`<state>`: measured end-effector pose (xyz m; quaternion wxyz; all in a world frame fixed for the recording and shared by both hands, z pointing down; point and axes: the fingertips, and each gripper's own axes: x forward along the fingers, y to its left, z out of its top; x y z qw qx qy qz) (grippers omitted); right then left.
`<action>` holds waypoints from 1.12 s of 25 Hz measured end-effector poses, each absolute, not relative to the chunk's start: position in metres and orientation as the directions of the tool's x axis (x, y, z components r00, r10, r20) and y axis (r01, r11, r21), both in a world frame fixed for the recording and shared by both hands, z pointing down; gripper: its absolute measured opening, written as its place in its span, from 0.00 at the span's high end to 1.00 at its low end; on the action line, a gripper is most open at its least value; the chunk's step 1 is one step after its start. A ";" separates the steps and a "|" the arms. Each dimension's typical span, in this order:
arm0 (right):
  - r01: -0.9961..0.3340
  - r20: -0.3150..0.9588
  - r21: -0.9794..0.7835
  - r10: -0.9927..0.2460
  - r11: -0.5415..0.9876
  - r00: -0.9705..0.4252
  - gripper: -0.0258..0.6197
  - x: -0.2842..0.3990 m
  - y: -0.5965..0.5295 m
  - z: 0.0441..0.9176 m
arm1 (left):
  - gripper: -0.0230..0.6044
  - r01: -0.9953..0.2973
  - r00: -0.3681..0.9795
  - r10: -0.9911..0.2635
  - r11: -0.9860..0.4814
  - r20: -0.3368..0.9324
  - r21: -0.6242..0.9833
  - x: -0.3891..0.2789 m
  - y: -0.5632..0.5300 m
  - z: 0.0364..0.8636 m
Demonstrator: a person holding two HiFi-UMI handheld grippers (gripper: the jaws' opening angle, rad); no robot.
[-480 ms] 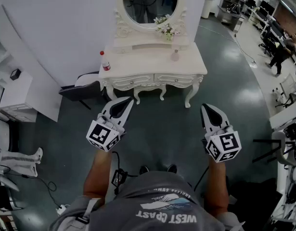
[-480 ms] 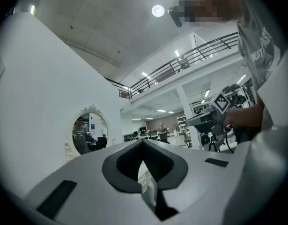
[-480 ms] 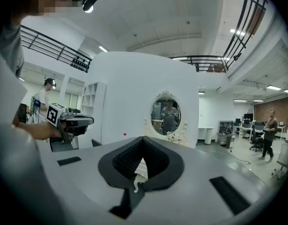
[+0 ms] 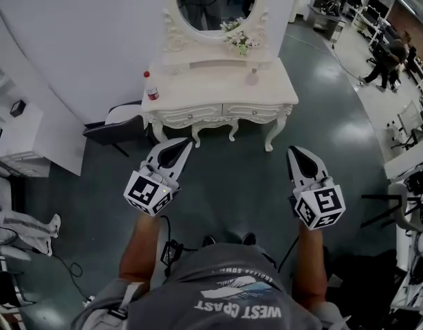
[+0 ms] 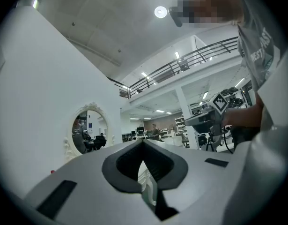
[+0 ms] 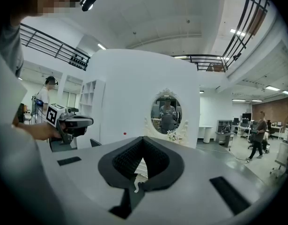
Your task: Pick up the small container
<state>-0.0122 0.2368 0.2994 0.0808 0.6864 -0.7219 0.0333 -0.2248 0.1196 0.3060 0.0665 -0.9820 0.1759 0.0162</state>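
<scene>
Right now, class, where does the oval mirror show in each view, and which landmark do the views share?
Head view: oval mirror top centre.
Left gripper view: mid-left.
Right gripper view: just right of centre.
Shared landmark: red-capped bottle, lower left of the mirror.

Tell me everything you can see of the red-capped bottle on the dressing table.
The small clear plastic bottle with a red cap stands upright at the left end of the white carved dressing table, close to the top's left edge. Its body looks pale and slim. Only the tabletop touches it, and nothing else stands against it.
</scene>
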 end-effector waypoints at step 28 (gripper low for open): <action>-0.968 0.131 -0.026 -0.959 0.249 -0.251 0.92 0.107 0.108 0.317 | 0.94 -0.523 0.851 -0.525 -0.843 -0.014 -0.124 -0.137 0.045 0.322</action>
